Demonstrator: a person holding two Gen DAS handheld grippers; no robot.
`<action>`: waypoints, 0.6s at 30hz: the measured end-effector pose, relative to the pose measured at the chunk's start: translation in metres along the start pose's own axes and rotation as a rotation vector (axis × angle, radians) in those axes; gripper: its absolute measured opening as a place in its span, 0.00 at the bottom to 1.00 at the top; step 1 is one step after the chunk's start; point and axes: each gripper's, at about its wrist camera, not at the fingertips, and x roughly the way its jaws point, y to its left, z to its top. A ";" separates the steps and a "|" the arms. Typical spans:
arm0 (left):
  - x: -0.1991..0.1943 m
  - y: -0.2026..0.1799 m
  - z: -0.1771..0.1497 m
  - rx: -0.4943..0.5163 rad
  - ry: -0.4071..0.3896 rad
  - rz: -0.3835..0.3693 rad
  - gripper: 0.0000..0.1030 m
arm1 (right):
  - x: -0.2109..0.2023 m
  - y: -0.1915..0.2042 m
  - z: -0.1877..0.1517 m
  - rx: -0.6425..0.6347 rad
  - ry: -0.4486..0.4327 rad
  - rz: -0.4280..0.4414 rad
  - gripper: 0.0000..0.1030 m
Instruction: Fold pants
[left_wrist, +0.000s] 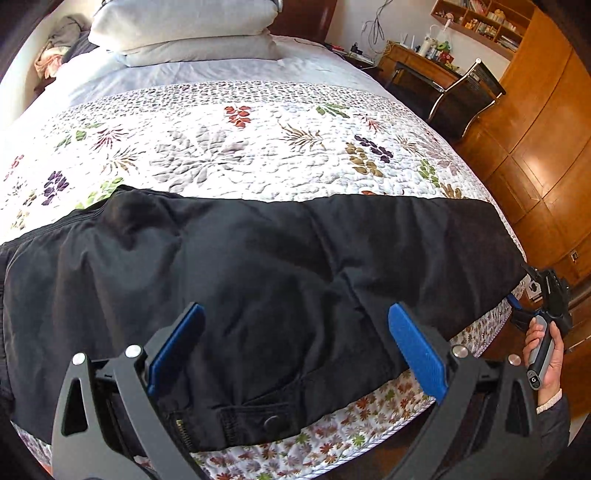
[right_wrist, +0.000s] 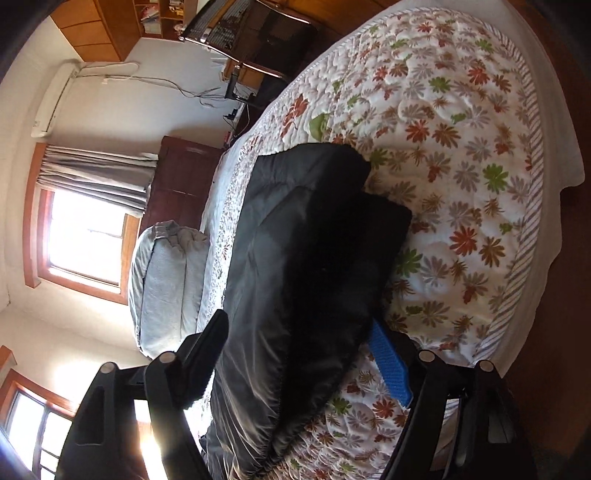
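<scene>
Bed (left_wrist: 258, 155) fills both views; its floral quilt (right_wrist: 461, 155) gives a wide, flat surface, presumably why the folding happens here rather than on a bench.

Pants (left_wrist: 258, 280), black, lie across the lower half of the left wrist frame, along the near edge of the bed, already doubled leg on leg by the look of the layered hems in the right wrist view. Waist end with zipper and snap button (left_wrist: 272, 423) sits at bottom centre, so the long axis runs left-right, handy for one gripper at each end.

Pillows (left_wrist: 184, 33) are stacked at the top of the frame, well clear of the work area.

Left gripper (left_wrist: 295, 350): jaws wide open, hovering over the waist area with the fabric showing between the blue pads but not pinched. Holding nothing.

Right gripper (right_wrist: 295, 354): at the leg-end of the pants, jaws apart, straddling the cuff stack; pads do not appear to press on the cloth, so I read it as open around the fabric, not gripping. In the left wrist view it is at the right edge, in the person's hand (left_wrist: 546, 354).

Judgement: both ends free, likely between folds; next grab probably lifts the cuff end toward the waist.
</scene>
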 end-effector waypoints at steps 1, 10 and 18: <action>0.000 0.004 -0.002 -0.008 0.003 0.009 0.97 | 0.002 0.002 0.000 -0.003 -0.004 -0.002 0.74; 0.003 0.046 -0.024 -0.098 0.036 0.087 0.97 | 0.012 0.009 0.004 0.034 -0.020 -0.003 0.63; -0.001 0.089 -0.040 -0.205 0.047 0.125 0.97 | 0.013 0.031 0.008 -0.061 -0.030 -0.069 0.19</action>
